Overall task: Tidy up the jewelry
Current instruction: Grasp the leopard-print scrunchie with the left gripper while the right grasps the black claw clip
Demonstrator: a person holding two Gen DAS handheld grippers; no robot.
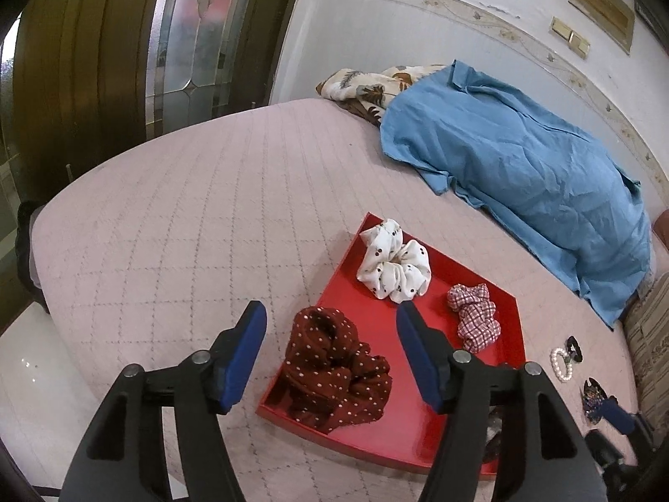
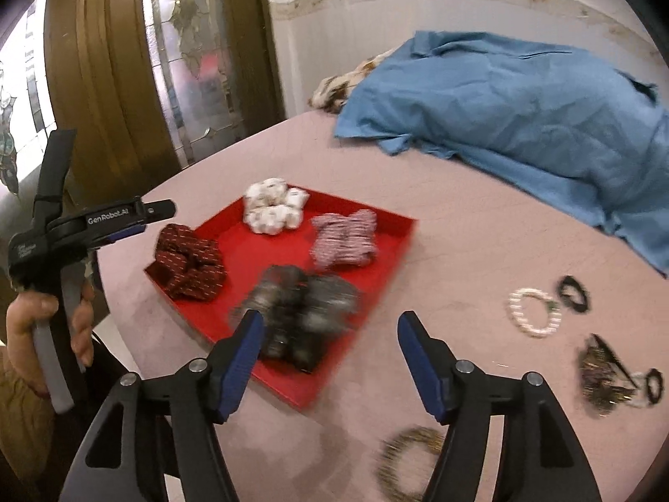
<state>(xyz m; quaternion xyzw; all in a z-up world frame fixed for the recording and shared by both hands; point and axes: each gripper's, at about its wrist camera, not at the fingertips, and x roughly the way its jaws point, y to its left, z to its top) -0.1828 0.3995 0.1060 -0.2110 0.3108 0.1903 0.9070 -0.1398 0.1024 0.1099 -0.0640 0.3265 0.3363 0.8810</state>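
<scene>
A red tray (image 1: 418,431) lies on the pink bed cover. In it are a dark red dotted scrunchie (image 1: 334,372), a white dotted scrunchie (image 1: 395,265) and a pink checked scrunchie (image 1: 474,316). My left gripper (image 1: 331,313) hangs open just above the dark red one, gripping nothing. In the right wrist view the red tray (image 2: 259,251) also holds a blurred grey-black scrunchie (image 2: 301,309) at its near edge. My right gripper (image 2: 330,322) is open and empty, its left finger beside that scrunchie. A pearl bracelet (image 2: 533,311) and a gold bangle (image 2: 407,460) lie loose on the cover.
A blue cloth (image 2: 522,117) covers the far right of the bed, over a patterned fabric (image 1: 368,88). Black hair ties (image 2: 575,290) and a beaded clip (image 2: 602,372) lie right of the tray. A hand (image 2: 33,326) holds the left gripper's handle. A wooden door (image 2: 108,104) stands behind.
</scene>
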